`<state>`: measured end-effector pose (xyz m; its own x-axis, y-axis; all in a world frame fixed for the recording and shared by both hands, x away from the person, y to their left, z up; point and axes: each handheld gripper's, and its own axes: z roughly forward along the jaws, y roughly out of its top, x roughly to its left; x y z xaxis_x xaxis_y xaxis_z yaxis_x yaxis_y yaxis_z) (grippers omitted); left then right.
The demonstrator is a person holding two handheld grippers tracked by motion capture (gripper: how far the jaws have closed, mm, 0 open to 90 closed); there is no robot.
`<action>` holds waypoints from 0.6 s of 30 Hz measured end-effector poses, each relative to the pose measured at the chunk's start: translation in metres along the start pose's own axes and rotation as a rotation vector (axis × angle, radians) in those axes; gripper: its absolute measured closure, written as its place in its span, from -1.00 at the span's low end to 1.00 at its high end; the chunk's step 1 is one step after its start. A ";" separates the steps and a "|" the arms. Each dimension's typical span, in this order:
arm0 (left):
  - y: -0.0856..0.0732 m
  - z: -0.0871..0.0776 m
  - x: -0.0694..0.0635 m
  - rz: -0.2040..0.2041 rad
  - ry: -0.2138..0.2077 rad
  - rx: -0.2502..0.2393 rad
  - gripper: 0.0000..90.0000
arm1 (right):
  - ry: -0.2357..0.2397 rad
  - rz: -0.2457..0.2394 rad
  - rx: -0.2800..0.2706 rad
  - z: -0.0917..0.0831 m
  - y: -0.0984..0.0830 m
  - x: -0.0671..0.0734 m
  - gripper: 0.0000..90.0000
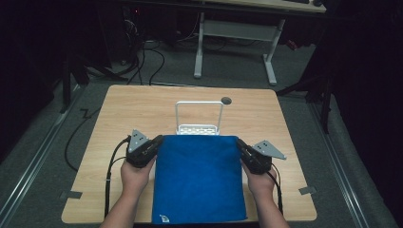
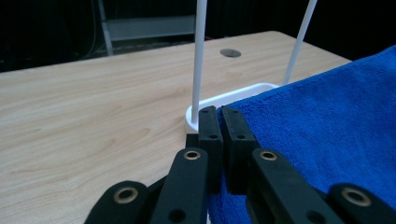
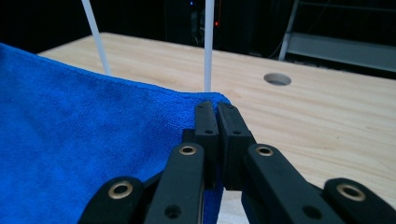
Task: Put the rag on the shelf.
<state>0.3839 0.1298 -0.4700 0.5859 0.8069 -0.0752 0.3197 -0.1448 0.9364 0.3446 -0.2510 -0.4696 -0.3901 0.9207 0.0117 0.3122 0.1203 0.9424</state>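
Nearest the person, the blue towel point(image 1: 198, 178) hangs over the near edge of the table point(image 1: 119, 114), its white tag at the near left corner, and runs away from the body as a long rectangle; its far edge lies level and crosswise, just in front of the white rack point(image 1: 198, 118); at the far left corner the left claw point(image 1: 158, 141) is pinched tight on the cloth, and at the far right corner the right claw point(image 1: 239, 143) is likewise clamped on it; the left claw view shows the black jaws closed with blue pile point(image 2: 336, 140) caught between them, the rack's base point(image 2: 233, 98) touching just beyond; the right claw view shows the same grip on the towel's corner point(image 3: 205, 99), a white upright point(image 3: 208, 46) standing right behind it; both hands sit equally near, one at each end of that far edge, so neither leads; beyond the edge the rack's tall hoop rises, its bar parallel to the held edge and farther off; by my reckoning the coming move turns on this: the edge must rise above the bar and travel straight away from the person, kept level, so the cloth drapes across it.
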 end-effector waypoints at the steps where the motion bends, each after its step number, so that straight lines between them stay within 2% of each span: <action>1: 0.001 -0.001 0.000 0.001 0.000 -0.007 0.95 | 0.001 -0.003 -0.009 -0.002 0.001 0.001 0.96; 9: 0.014 -0.017 -0.008 0.012 0.005 -0.093 0.95 | -0.001 -0.007 -0.073 -0.018 0.014 0.004 0.96; 11: 0.018 -0.023 -0.010 0.012 0.007 -0.128 0.95 | -0.001 -0.012 -0.095 -0.022 0.018 0.005 0.96; 18: 0.031 -0.040 -0.016 0.026 0.007 -0.206 0.95 | 0.002 -0.019 -0.169 -0.038 0.032 0.010 0.96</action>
<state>0.3552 0.1353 -0.4258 0.5866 0.8085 -0.0479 0.1448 -0.0465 0.9884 0.3181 -0.2521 -0.4269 -0.3961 0.9182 -0.0065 0.1545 0.0736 0.9853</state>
